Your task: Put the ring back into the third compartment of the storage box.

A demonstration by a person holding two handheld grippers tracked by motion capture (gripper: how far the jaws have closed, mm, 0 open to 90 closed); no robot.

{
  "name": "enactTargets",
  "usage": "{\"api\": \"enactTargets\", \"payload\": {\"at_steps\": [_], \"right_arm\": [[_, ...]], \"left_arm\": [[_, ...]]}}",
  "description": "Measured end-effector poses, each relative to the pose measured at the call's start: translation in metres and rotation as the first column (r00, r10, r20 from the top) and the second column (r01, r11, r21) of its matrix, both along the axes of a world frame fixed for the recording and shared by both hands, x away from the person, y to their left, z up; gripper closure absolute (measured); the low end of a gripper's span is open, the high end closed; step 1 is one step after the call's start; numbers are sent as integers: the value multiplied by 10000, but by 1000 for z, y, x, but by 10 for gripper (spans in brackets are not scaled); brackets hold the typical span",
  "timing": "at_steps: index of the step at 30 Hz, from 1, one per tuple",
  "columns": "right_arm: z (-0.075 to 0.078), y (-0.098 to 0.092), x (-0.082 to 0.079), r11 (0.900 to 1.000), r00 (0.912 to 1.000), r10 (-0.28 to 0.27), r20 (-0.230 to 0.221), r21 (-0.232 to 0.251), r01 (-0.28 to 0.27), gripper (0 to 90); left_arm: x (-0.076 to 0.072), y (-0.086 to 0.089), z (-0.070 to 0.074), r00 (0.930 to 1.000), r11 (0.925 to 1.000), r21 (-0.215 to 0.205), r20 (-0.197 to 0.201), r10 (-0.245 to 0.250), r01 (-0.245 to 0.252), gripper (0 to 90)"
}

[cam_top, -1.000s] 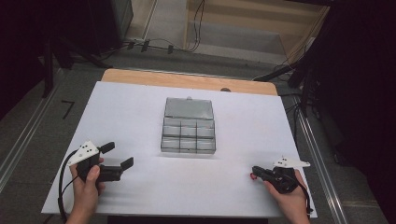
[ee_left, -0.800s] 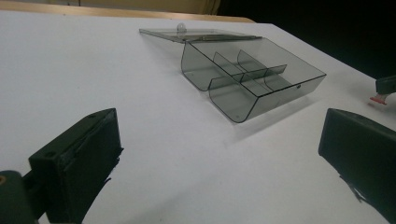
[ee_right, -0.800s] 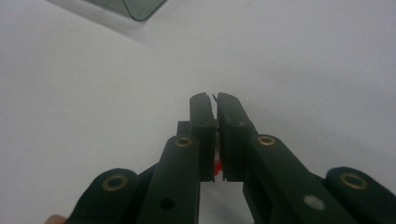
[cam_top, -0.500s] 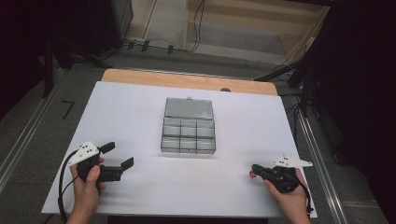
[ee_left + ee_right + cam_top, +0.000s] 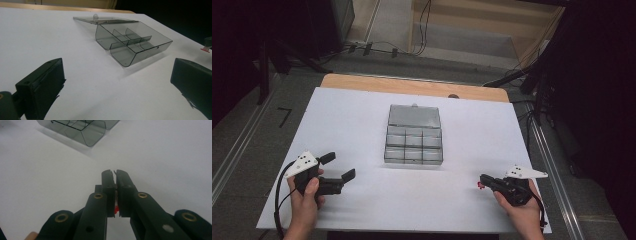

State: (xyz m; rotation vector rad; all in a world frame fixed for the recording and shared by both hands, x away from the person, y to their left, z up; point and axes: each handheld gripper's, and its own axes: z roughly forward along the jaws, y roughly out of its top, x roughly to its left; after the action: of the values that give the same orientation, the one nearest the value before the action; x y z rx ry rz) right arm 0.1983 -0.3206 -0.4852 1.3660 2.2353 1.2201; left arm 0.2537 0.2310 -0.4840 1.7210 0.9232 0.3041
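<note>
A clear grey compartment box (image 5: pixel 414 143) lies in the middle of the white table (image 5: pixel 362 125), its lid folded back flat behind it. The same box (image 5: pixel 132 45) lies ahead in the left gripper view, and its front corner (image 5: pixel 82 130) is at the top of the right gripper view. My left gripper (image 5: pixel 338 166) rests at the front left, jaws wide open with nothing between them (image 5: pixel 117 82). My right gripper (image 5: pixel 484 181) lies at the front right, pointing left. Its jaws (image 5: pixel 114 176) are shut on a small red piece (image 5: pixel 116 209), which also peeks out at the tip (image 5: pixel 480 185).
A bare wooden strip (image 5: pixel 412 86) runs along the table's far edge. Past the table are a dark floor, cables (image 5: pixel 372 47) and a black stand at the right (image 5: pixel 542 75). White tabletop spreads between both grippers and the box.
</note>
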Motion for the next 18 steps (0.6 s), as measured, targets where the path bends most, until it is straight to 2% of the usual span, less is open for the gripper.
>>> {"api": "enactTargets", "payload": {"at_steps": [8, 18], "right_arm": [[7, 0, 0, 9999, 9999, -54, 110, 116, 53, 840], [17, 5, 9, 9999, 9997, 71, 212, 130, -73, 839]], "left_arm": [[0, 0, 0, 10000, 10000, -64, 23, 25, -25, 0], [0, -1, 0, 10000, 10000, -92, 26, -22, 22, 0]]}}
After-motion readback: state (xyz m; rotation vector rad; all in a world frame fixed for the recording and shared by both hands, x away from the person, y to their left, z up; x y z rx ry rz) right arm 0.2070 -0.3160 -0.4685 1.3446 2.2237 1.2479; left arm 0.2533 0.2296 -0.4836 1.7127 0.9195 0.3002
